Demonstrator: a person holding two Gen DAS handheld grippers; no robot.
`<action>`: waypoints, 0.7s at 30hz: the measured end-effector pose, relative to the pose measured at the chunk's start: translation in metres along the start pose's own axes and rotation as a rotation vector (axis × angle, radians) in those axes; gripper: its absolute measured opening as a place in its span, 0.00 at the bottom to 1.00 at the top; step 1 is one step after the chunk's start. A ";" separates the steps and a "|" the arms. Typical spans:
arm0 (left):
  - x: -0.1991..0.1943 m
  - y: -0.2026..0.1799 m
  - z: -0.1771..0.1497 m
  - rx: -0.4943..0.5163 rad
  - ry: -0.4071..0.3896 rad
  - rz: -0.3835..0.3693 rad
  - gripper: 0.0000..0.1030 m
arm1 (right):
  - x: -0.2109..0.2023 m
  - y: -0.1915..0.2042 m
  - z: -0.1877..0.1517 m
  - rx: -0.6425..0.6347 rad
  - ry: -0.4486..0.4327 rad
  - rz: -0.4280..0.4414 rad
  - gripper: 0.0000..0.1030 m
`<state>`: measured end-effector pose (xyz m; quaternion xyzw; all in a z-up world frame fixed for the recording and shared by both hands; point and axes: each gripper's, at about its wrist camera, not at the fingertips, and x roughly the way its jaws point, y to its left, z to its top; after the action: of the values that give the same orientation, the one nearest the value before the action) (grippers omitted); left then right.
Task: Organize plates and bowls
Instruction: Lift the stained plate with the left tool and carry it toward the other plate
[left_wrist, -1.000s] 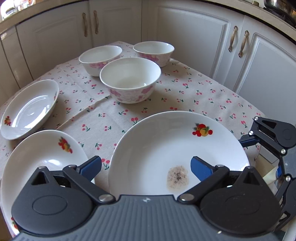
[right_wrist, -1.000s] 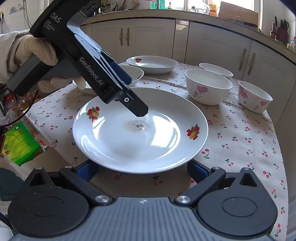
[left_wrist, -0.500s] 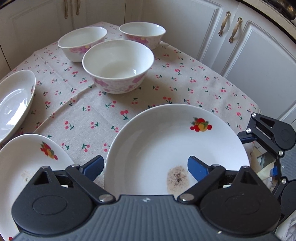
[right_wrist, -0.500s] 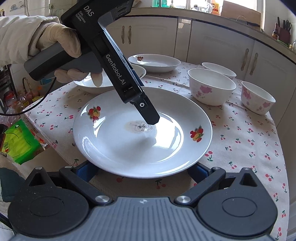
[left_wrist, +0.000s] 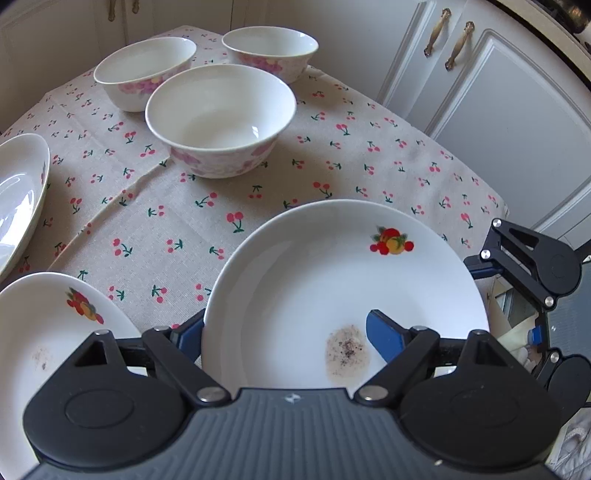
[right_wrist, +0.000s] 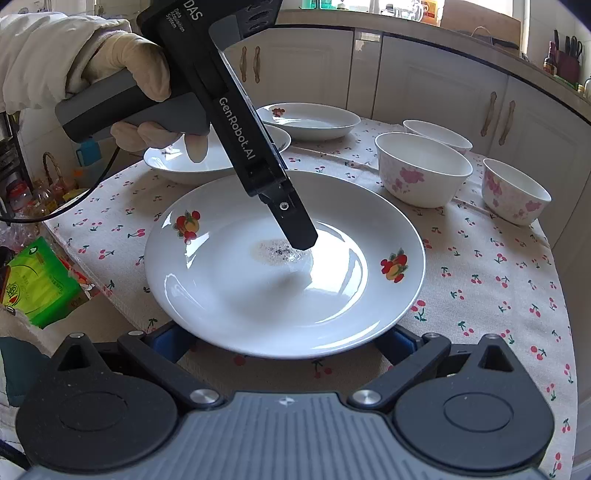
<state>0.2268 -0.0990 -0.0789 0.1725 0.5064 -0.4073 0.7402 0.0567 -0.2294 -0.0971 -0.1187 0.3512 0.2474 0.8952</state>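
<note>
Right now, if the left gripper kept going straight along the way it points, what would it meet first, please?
Most likely the big plate: the left gripper, its jaws closing astride the plate's rim, points down into it, near the speckled stain.

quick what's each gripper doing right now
left gripper: jaws closing across the rim of the large plate, not yet clamped.
right gripper: open, fingers under that plate's near edge, holding nothing.

The left gripper (left_wrist: 284, 332) has tipped steeper and slid in over the stained plate (left_wrist: 332, 280), and its jaws are closing, one blue finger (left_wrist: 384, 338) now inside the dish beside the stain, the other outside the rim. The gloved hand (right_wrist: 122, 74) holding it now sits higher above the surface.
</note>
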 end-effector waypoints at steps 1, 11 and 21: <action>0.000 0.000 0.000 -0.001 -0.001 0.002 0.85 | 0.000 0.000 0.000 0.002 0.003 0.000 1.00; -0.004 0.001 -0.001 -0.017 -0.016 -0.003 0.85 | 0.002 -0.001 0.004 0.006 0.024 0.004 1.00; -0.020 0.006 0.002 -0.028 -0.060 -0.001 0.85 | -0.001 -0.002 0.018 -0.002 0.022 0.004 1.00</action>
<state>0.2297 -0.0876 -0.0615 0.1493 0.4897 -0.4056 0.7572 0.0677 -0.2247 -0.0836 -0.1216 0.3613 0.2482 0.8905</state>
